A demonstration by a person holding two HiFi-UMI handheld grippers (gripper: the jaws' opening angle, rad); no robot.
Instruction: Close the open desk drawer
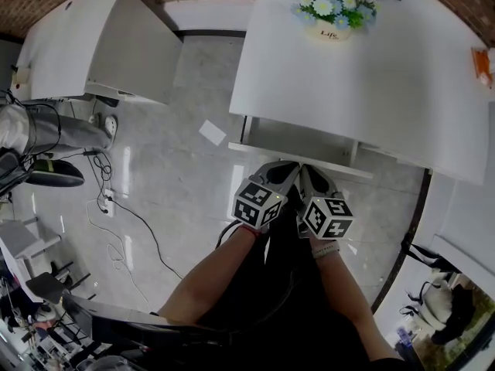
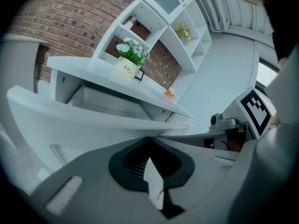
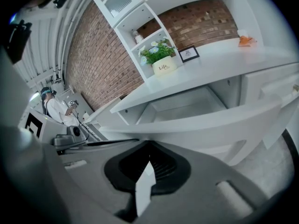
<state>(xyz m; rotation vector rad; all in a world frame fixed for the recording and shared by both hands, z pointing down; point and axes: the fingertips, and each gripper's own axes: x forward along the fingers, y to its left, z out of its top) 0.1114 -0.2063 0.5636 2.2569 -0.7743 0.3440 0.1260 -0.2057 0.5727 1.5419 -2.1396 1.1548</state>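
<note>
Head view looks down on a white table (image 1: 371, 76) with its drawer (image 1: 255, 150) pulled out from under the front edge, toward the person. The drawer is a shallow white box with a long, plain front panel. Its pale inner floor and side walls show between that panel and the table edge. Both tools point at the middle of the panel, side by side and nearly touching. The left hand-held gripper (image 1: 288, 168) and the right hand-held gripper (image 1: 309, 172) each have their tips right at the panel's near face, though actual contact cannot be confirmed. Left gripper view shows that gripper (image 2: 150, 138) with its jaws brought together, nothing between them, just under the broad white band of the drawer front (image 2: 93, 120). Right gripper view shows the same for the other gripper (image 3: 148, 143): jaws together and empty, with the drawer front (image 3: 210, 125) curving across above them and the open box behind it. On the table stand a cream flower pot (image 1: 331, 29) marked "Life", a small picture frame (image 3: 188, 53) beside it, and an orange item (image 1: 481, 64) well off to the right. A white shelf unit (image 3: 135, 22) rises against a brick wall behind.
</note>
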